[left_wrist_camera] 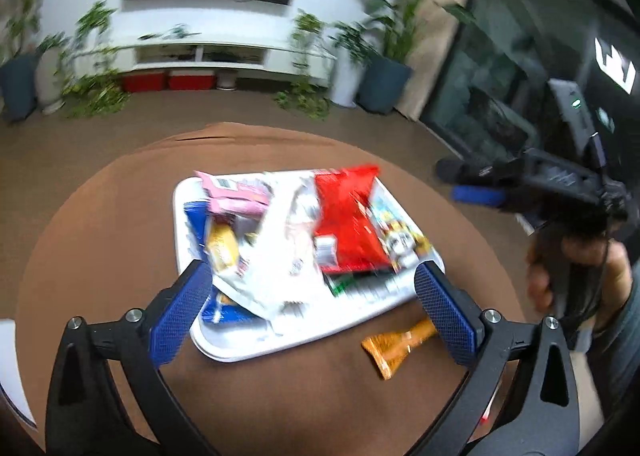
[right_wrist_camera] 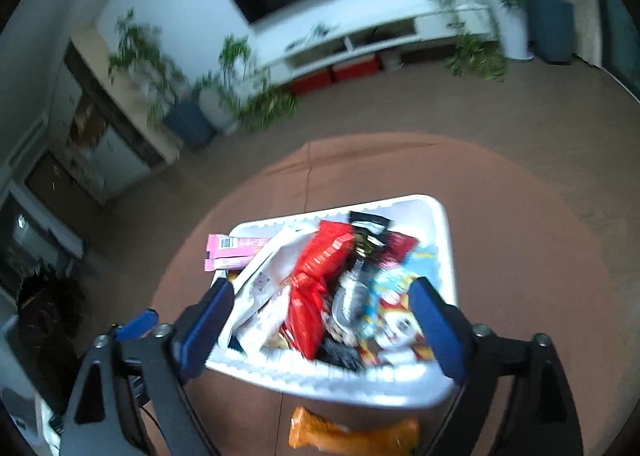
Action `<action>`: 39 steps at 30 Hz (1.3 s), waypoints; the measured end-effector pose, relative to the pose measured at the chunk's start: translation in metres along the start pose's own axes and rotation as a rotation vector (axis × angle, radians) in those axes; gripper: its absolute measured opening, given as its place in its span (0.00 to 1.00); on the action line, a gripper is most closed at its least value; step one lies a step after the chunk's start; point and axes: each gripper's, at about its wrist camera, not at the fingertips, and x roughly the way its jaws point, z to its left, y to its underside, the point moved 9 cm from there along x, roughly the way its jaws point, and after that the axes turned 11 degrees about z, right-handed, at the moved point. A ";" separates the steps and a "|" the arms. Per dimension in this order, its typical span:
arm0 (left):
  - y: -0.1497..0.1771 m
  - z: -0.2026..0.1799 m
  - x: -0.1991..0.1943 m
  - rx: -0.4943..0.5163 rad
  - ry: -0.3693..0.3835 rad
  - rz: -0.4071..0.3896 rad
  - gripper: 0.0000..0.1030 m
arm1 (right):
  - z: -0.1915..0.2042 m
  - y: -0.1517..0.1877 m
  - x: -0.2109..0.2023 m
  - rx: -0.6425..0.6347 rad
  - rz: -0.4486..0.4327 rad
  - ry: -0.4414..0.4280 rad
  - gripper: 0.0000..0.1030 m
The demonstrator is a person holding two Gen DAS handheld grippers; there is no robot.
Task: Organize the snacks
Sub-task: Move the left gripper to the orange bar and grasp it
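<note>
Tray (left_wrist_camera: 224, 352): white, rectangular, on the brown round table, filled with snacks.
Red bag (left_wrist_camera: 348, 224): crinkled, lies on top of the pile.
Pink packets (left_wrist_camera: 236, 198): at the far-left corner.
Orange packet (left_wrist_camera: 394, 348): outside, just beside the near rim.

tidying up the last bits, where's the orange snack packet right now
The orange snack packet lies on the brown table, outside the white tray and just off its near edge; in the right wrist view it is bottom centre.
</note>
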 end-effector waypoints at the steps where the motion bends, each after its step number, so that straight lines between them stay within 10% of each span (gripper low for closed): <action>1: 0.006 -0.010 0.001 0.051 -0.006 0.019 1.00 | -0.008 0.012 -0.010 0.019 -0.013 -0.005 0.91; 14: 0.065 -0.112 0.035 0.498 -0.033 0.234 1.00 | -0.042 0.189 -0.063 0.205 -0.046 0.003 0.93; 26: 0.076 -0.146 0.088 0.715 -0.062 0.375 0.96 | -0.025 0.226 -0.044 0.209 0.002 -0.011 0.88; 39: 0.079 -0.145 0.137 0.710 -0.013 0.520 0.73 | -0.033 0.228 -0.044 0.226 0.003 -0.024 0.85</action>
